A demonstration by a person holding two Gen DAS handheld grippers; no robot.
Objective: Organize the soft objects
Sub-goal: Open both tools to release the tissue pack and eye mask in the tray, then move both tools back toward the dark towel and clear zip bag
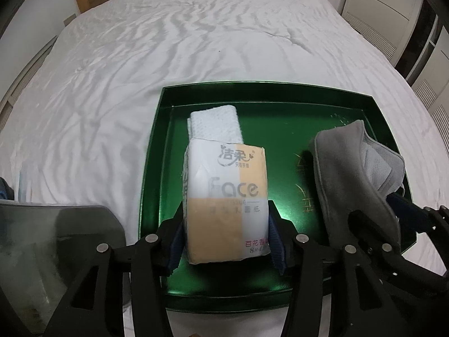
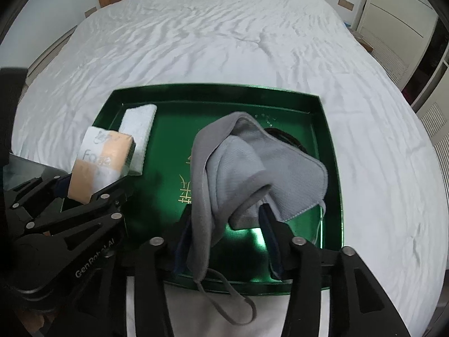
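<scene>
The left gripper (image 1: 226,241) is clasping the tissue pack (image 1: 226,205) lengthwise above the green tray (image 1: 280,95); the right gripper (image 2: 224,241), jaws parted, is letting the grey face mask (image 2: 238,163) drape loose.

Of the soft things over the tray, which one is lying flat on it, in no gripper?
The white folded cloth, flat in the green tray; the tissue pack and grey mask sit between gripper fingers.

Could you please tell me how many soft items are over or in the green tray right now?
3: a tissue pack between the left gripper's fingers, a folded white cloth lying behind it, and a grey face mask draped at the right gripper. More may be hidden beneath the mask.
</scene>
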